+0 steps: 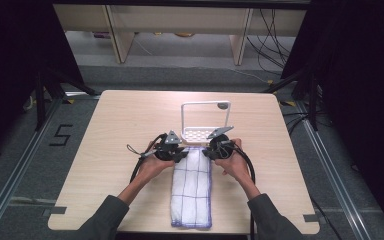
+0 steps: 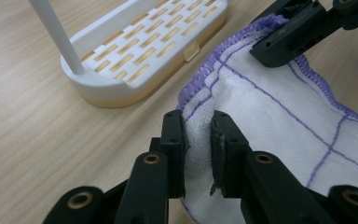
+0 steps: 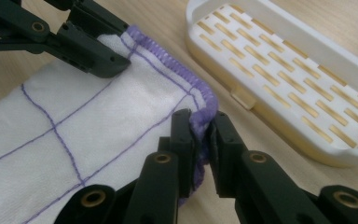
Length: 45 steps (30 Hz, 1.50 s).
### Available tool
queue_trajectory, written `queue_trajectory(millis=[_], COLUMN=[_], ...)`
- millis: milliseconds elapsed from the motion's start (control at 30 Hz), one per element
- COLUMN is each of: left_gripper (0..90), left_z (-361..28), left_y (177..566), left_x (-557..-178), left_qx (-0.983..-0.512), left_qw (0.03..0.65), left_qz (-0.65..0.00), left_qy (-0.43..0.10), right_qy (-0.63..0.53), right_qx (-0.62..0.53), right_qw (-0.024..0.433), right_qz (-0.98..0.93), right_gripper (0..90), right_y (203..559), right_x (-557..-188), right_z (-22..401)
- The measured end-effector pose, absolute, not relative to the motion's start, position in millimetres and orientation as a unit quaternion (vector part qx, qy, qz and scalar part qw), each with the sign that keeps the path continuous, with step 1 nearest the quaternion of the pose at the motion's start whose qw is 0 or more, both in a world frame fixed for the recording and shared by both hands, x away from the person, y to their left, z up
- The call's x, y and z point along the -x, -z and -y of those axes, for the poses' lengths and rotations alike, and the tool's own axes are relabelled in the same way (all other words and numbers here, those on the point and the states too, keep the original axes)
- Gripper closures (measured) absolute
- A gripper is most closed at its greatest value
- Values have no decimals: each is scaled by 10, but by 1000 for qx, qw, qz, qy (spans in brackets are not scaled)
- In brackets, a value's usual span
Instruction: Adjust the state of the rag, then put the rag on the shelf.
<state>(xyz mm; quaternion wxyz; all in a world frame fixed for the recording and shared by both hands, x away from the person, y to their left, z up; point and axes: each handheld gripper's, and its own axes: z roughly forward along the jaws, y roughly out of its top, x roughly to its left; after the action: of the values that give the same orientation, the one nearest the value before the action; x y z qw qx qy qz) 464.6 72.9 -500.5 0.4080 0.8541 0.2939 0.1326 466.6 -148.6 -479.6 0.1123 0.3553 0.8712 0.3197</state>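
On the wooden table (image 1: pixel 110 150), a folded white cloth (image 1: pixel 191 190) with purple grid lines and purple stitched edging lay lengthwise, its near end by the table's front edge and its far end just short of a white slotted rack (image 1: pixel 200 131) with a tall wire-like frame. From the high view, the left tongs (image 1: pixel 179 154) and right tongs (image 1: pixel 207 152) sat at the cloth's two far corners, each held in a hand (image 1: pixel 152 165), but how their jaws stood could not be made out there.

The left gripper view settled that for its side: the jaws were drawn nearly together with a bunched fold of the cloth's corner pinched between them, the purple hem just beyond the tips. It also showed the other tongs clamped over the opposite hemmed corner, and the rack's yellowish underside and a white upright post.

The right gripper view showed its own jaws closed on the cloth's purple-edged corner, the hem curling up between them, with the rack's slotted floor just beside.

Only the high view took in the floor, where a black "5" (image 1: pixel 61 135) was marked to the left of the table. No other writing could be read.
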Motion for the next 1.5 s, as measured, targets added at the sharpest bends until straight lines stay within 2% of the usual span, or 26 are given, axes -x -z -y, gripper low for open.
queue_trajectory(millis=[167,600,767,833,1500], left_gripper=[761,760,759,759,760], left_z=[-729,-773,-770,-769,-744], left_y=[4931,4808,4765,4745,4425], left_x=[-4619,-4590,-4563,-4551,-4350], left_qx=[-854,-845,-844,-845,-845], left_qw=[412,429,430,431,444], left_qz=[-288,-290,-289,-285,-253], left_qy=[-137,-134,-137,-138,-157], right_qy=[-326,-336,-343,-360,-387], right_qx=[-360,-358,-356,-315,-319], right_qw=[123,117,131,136,142], right_qz=[-865,-863,-860,-867,-853], right_gripper=[819,818,818,818,818], right_y=[4738,4614,4590,4579,4280], right_x=[-4621,-4573,-4541,-4570,-4335], right_z=[1499,1519,1531,1546,1644])
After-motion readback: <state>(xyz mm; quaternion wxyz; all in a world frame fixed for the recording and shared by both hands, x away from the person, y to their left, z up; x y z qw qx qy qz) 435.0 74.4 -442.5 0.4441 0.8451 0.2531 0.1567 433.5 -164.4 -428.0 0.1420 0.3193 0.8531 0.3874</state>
